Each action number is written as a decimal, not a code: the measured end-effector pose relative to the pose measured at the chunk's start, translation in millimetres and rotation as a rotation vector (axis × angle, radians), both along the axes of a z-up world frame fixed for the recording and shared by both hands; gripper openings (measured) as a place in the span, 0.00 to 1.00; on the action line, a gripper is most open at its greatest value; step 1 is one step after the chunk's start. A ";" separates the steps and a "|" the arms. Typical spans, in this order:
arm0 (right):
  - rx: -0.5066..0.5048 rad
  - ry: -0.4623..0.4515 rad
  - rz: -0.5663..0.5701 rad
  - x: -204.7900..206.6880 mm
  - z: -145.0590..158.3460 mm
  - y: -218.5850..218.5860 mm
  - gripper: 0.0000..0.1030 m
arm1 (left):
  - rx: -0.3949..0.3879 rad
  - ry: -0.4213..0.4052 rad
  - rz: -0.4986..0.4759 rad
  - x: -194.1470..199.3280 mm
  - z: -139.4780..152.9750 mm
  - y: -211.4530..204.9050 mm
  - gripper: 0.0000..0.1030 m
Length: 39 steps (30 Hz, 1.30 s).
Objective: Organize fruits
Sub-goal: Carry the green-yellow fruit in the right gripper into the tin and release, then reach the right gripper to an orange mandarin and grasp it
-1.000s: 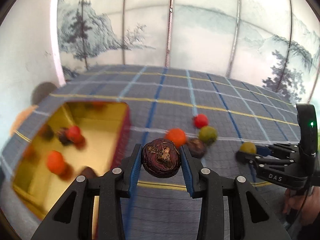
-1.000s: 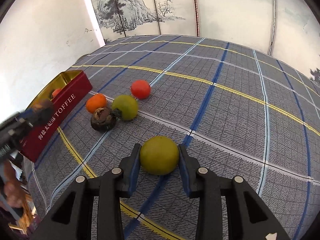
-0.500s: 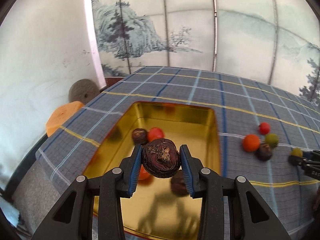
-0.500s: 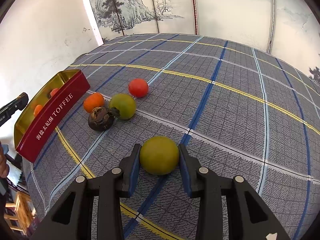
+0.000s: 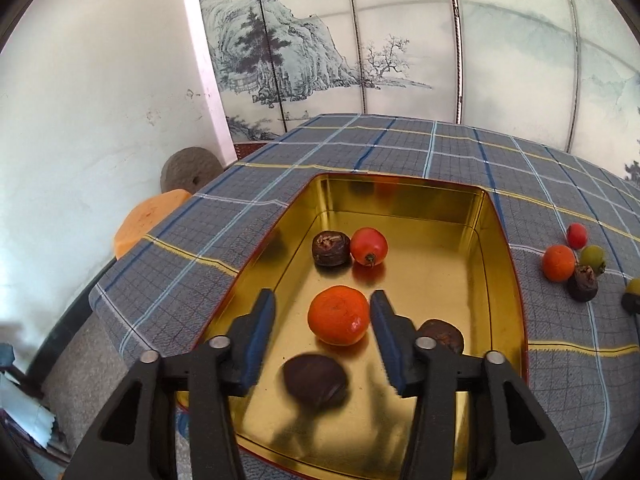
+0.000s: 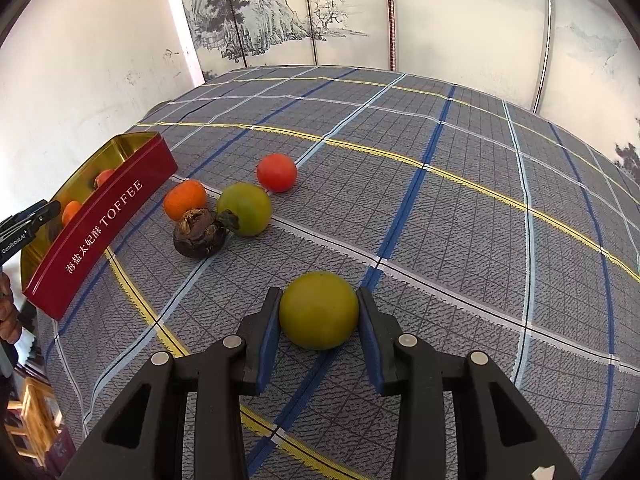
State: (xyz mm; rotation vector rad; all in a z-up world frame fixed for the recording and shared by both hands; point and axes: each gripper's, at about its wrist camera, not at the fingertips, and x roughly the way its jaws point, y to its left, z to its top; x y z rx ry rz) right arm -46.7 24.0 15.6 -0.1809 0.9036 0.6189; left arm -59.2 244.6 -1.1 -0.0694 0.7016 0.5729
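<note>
Your left hand-held gripper (image 5: 323, 334) has just been opening, nothing between its pads; the blurred dark fruit (image 5: 315, 381) at 6 o'clock in the tin (image 5: 496, 248) may bounce. Your right hand-held gripper (image 6: 319, 322) clamps the green fruit (image 6: 319, 310); squeezing harder could bruise it.

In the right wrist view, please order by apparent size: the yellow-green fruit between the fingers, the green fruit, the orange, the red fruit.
1. Yellow-green fruit, though it is nearest the camera.
2. Green fruit.
3. Orange and red fruit look alike; the orange is partly hidden, so I do not rank them.

The tin (image 5: 496, 240) is glossy gold metal inside; the bench (image 6: 460, 200) wears matt woven checked cloth; the fingers (image 6: 268, 332) look like matt plastic.
</note>
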 end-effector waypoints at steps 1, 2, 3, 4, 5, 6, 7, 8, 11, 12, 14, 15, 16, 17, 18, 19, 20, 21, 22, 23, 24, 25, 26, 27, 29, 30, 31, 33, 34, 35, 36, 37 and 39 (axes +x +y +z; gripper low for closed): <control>-0.001 -0.001 0.000 0.0 0.0 0.1 0.33 | 0.010 -0.008 0.004 -0.8 1.5 -0.9 0.60; -0.004 -0.003 -0.001 0.0 0.1 0.1 0.33 | 0.020 -0.016 0.007 -2.6 3.4 -1.9 0.65; -0.010 -0.009 -0.001 -0.3 0.2 0.4 0.33 | 0.025 -0.022 0.006 -3.3 5.3 -2.6 0.67; -0.016 -0.014 -0.002 -1.0 0.4 1.2 0.33 | 0.029 -0.027 0.004 -4.7 7.4 -3.0 0.67; -0.018 -0.015 -0.004 -1.5 0.4 1.3 0.33 | 0.029 -0.031 0.003 -6.1 9.3 -2.9 0.68; -0.014 -0.012 -0.009 -2.2 0.6 0.6 0.33 | 0.020 -0.032 0.003 -7.5 11.2 -1.6 0.69; -0.008 -0.007 -0.010 -4.0 1.6 1.2 0.33 | 0.003 -0.037 0.004 -9.9 13.0 0.4 0.69; 0.001 -0.004 -0.008 -6.4 3.2 1.5 0.33 | -0.025 -0.048 0.004 -14.0 15.0 3.6 0.69; 0.017 -0.015 0.019 -15.6 14.3 8.9 0.33 | -0.114 -0.078 0.014 -29.4 18.1 13.9 0.70; 0.028 -0.019 0.034 -18.6 20.7 13.3 0.33 | -0.137 -0.082 0.015 -34.2 18.5 16.4 0.70; 0.066 -0.024 0.066 -24.4 34.2 23.6 0.33 | -0.168 -0.085 0.017 -48.0 19.4 19.7 0.70; 0.093 -0.024 0.090 -26.8 42.2 30.8 0.33 | -0.168 -0.082 0.018 -50.9 19.8 18.4 0.70; 0.115 -0.025 0.119 -29.6 49.9 40.3 0.33 | -0.166 -0.077 0.021 -56.1 20.0 18.0 0.70; 0.129 -0.026 0.148 -32.3 56.6 51.3 0.33 | -0.162 -0.074 0.023 -62.9 20.7 17.3 0.70; 0.147 -0.025 0.183 -34.5 63.4 64.6 0.33 | -0.160 -0.073 0.023 -67.4 20.6 16.6 0.70; 0.161 -0.020 0.210 -35.9 67.6 76.3 0.33 | -0.161 -0.071 0.023 -71.5 21.4 15.9 0.70; 0.177 -0.014 0.239 -37.9 71.3 89.7 0.33 | -0.168 -0.069 0.021 -76.5 21.9 15.4 0.70; 0.191 -0.003 0.269 -38.3 74.1 104.2 0.33 | -0.179 -0.068 0.017 -80.3 22.3 15.1 0.70; 0.198 0.004 0.291 -40.3 75.6 117.0 0.33 | -0.190 -0.067 0.013 -84.5 22.7 14.6 0.70; 0.202 0.011 0.316 -41.7 75.6 131.5 0.33 | -0.200 -0.067 0.007 -89.1 23.4 13.6 0.71; 0.202 0.020 0.345 -42.2 74.1 147.9 0.33 | -0.204 -0.066 0.002 -92.1 24.4 13.0 0.73; 0.196 0.029 0.360 -41.9 70.7 160.5 0.33 | -0.204 -0.064 -0.003 -95.5 25.1 11.7 0.74; 0.185 0.039 0.372 -42.2 66.6 172.9 0.33 | -0.198 -0.064 -0.011 -99.4 26.8 9.3 0.75; 0.176 0.052 0.383 -41.6 61.5 182.9 0.33 | -0.192 -0.064 -0.016 -101.6 27.9 7.8 0.76; 0.163 0.076 0.397 -39.5 51.8 199.4 0.33 | -0.175 -0.065 -0.027 -106.5 31.6 3.8 0.77; 0.154 0.083 0.402 -39.8 46.6 208.4 0.33 | -0.171 -0.067 -0.031 -107.7 33.0 3.0 0.79; 0.148 0.089 0.404 -39.6 43.0 215.4 0.33 | -0.173 -0.070 -0.035 -109.6 34.1 2.4 0.79; 0.144 0.103 0.411 -41.4 36.6 227.8 0.35 | -0.186 -0.070 -0.048 -110.5 34.5 1.3 0.80; 0.143 0.101 0.412 -41.1 35.6 231.2 0.35 | -0.189 -0.069 -0.051 -109.7 34.2 1.1 0.80; 0.144 0.098 0.408 -42.6 35.3 234.5 0.43 | -0.190 -0.067 -0.056 -108.9 33.8 0.0 0.80; 0.156 0.100 0.402 -43.6 36.2 235.7 0.48 | -0.187 -0.065 -0.060 -108.3 33.6 -1.1 0.80; 0.182 0.092 0.393 -44.8 39.9 231.2 0.56 | -0.182 -0.063 -0.064 -107.9 33.5 -2.6 0.80; 0.220 0.062 0.375 -46.9 49.3 216.6 0.57 | -0.174 -0.065 -0.070 -107.3 33.5 -4.6 0.80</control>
